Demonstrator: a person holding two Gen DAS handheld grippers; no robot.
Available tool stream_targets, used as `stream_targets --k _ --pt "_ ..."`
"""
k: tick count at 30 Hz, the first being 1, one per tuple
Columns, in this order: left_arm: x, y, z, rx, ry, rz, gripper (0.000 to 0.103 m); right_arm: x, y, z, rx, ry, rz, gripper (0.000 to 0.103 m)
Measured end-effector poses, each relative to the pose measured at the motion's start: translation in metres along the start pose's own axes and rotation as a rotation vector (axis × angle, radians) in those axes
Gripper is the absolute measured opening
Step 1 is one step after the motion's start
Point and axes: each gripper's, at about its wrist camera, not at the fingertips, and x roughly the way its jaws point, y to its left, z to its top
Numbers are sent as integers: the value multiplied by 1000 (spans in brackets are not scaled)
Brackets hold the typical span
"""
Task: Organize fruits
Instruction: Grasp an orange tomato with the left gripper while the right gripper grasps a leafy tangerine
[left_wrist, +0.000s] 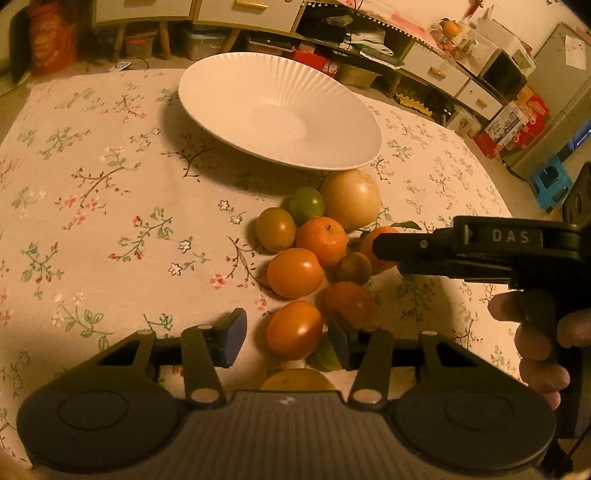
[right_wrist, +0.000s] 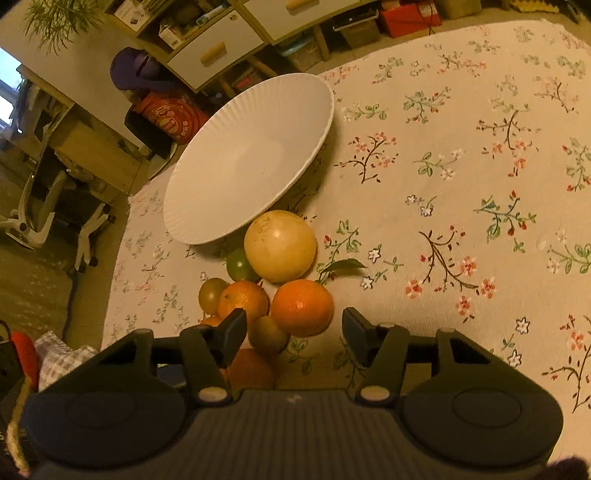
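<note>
White and ribbed, the plate (left_wrist: 280, 110) sits on the floral tablecloth (left_wrist: 92, 192), with the fruit heaped just beside its near rim. I have both grippers tilted steeply down over that heap. My left gripper (left_wrist: 284, 338) has its jaws apart around an orange-red tomato (left_wrist: 294, 329); I see a gap on the left pad's side, and the right pad sits close against a neighbouring fruit (contact I cannot confirm). My right gripper (right_wrist: 293, 332) also stands apart, framing an orange (right_wrist: 302, 307) with neither pad pressing it. A hand (left_wrist: 539, 343) grips the right tool's handle. The pale round fruit (right_wrist: 280, 245) lies nearest the plate.
</note>
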Motion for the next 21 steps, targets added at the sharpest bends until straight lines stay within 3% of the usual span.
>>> stream_targets --k 7,14,21 --pt "1 3 2 -10 5 5 51 8 7 1 -66 -31 -50 51" --pt "0 6 2 -19 11 9 43 9 9 0 -108 -45 -98 39" --pt "2 2 -1 1 20 28 38 12 16 -1 -151 -51 -116 39"
